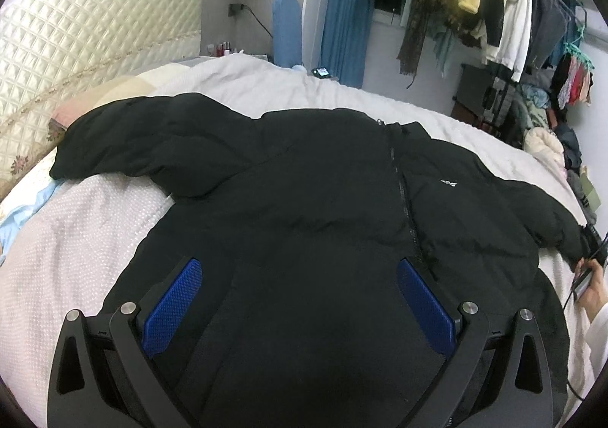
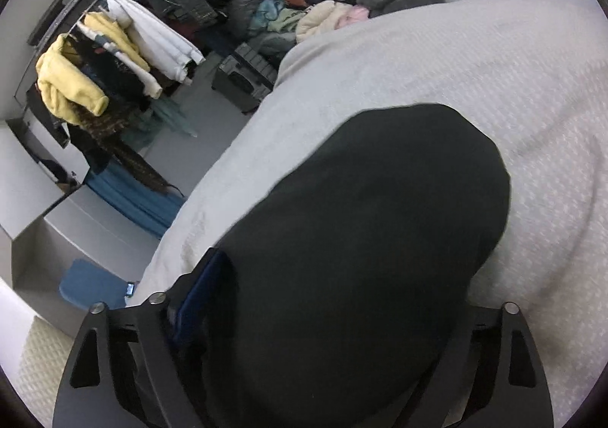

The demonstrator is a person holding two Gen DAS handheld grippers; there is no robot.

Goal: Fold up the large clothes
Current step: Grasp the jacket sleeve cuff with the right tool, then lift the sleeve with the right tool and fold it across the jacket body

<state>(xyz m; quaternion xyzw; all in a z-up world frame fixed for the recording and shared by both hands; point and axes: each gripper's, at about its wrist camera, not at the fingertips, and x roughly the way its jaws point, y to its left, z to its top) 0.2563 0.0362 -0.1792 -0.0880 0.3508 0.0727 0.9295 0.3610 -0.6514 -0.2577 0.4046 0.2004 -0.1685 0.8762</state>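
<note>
Black jacket [image 1: 304,181] spread front-up on the bed [image 1: 76,238], zip closed, collar toward 12 o'clock, hem toward 6 o'clock in the left wrist view. One sleeve [image 1: 152,139] lies out toward 9 o'clock, near the headboard [image 1: 87,33]; the other runs toward 3 o'clock, where the right gripper [image 1: 591,242] meets its cuff.

Left gripper [image 1: 300,299]: jaws wide apart, poised over the hem, both blue pads bare; nothing is held.

Right gripper [image 2: 326,306]: the sleeve end [image 2: 361,219] fills the gap between its jaws. One pad shows at 9 o'clock against the cloth; the other is hidden, so whether the cloth is clamped cannot be told.

Step in hand, as judged: taking hold of the sleeve for the first fold; no fold is made yet. The next move calls for a firm clamp on the padded cuff, then a carry across the chest, with the left gripper steadying the hem.

Containers: none lies on the bed. The rack [image 1: 494,10] at 1 o'clock carries hung clothes.
</note>
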